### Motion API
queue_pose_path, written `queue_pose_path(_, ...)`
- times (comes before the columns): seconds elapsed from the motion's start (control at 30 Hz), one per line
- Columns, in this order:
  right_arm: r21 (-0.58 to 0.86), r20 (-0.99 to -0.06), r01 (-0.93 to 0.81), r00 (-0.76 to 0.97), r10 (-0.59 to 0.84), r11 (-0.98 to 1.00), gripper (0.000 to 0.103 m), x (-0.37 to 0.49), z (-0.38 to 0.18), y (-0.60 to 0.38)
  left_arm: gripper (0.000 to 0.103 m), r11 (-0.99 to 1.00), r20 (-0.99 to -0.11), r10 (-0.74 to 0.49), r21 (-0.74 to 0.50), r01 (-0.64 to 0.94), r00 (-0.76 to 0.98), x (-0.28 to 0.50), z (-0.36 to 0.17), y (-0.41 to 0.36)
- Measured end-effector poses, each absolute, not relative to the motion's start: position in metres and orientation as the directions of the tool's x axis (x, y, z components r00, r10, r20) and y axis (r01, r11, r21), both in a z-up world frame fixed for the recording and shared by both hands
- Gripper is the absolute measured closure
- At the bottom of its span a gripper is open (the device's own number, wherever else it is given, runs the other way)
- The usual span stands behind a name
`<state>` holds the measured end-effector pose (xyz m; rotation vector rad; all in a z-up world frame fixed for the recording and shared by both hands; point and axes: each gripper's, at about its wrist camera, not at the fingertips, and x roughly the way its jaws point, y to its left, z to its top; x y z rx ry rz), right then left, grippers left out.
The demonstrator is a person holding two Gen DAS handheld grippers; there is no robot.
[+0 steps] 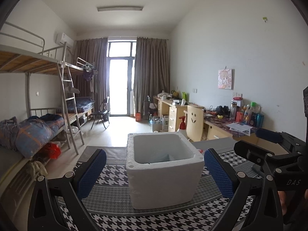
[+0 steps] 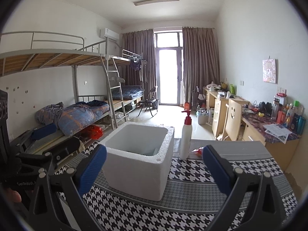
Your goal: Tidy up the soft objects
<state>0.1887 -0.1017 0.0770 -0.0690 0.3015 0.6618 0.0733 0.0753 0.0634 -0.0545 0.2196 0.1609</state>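
White foam box [image 1: 163, 173] upright and open-topped on a houndstooth-patterned cloth [image 1: 119, 221], centred ahead in both wrist views. Inside, only a pale blue-white lining or sheet at the bottom, too indistinct to name; cannot tell any soft item in there.

Left gripper [image 1: 154, 173] spread wide, 2 blue-padded fingers [image 1: 90, 173] flanking the box on either side, holding nothing, apart from its walls. Right gripper [image 2: 154, 169] likewise spread wide and empty, its blue pads [image 2: 217, 169] ahead of the box's near corner and the cloth.

Seen from the left wrist, the right tool off to the side, with "DAS" in pale letters on its black body. Seen from the right wrist, the left tool at the edge, with small white lettering, roughly "GenRobot", partly cut off.

White pump bottle [image 2: 186, 134] with red top standing just behind and beside the box; no legible label. Small red-and-white item [image 2: 198, 151] lying near its base, too small to identify. Wooden chair [image 2: 233, 119] with a smiley face on its back by the desk.
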Motion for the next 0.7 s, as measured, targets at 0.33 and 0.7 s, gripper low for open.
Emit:
queue_pose_path(0.33,0.033,-0.256,-0.599,0.769,0.586,0.800,0.002,0.177,0.067,-0.113,0.001,0.983,-0.178,0.164,-0.053,-0.176,0.970,0.063,0.053,0.076)
queue_pose_path(0.7,0.062,-0.269,-0.577,0.776,0.571,0.814,0.002,0.174,0.049,-0.129,0.001,0.982,-0.169,0.177,-0.029,-0.185,0.969,0.058,0.044,0.069)
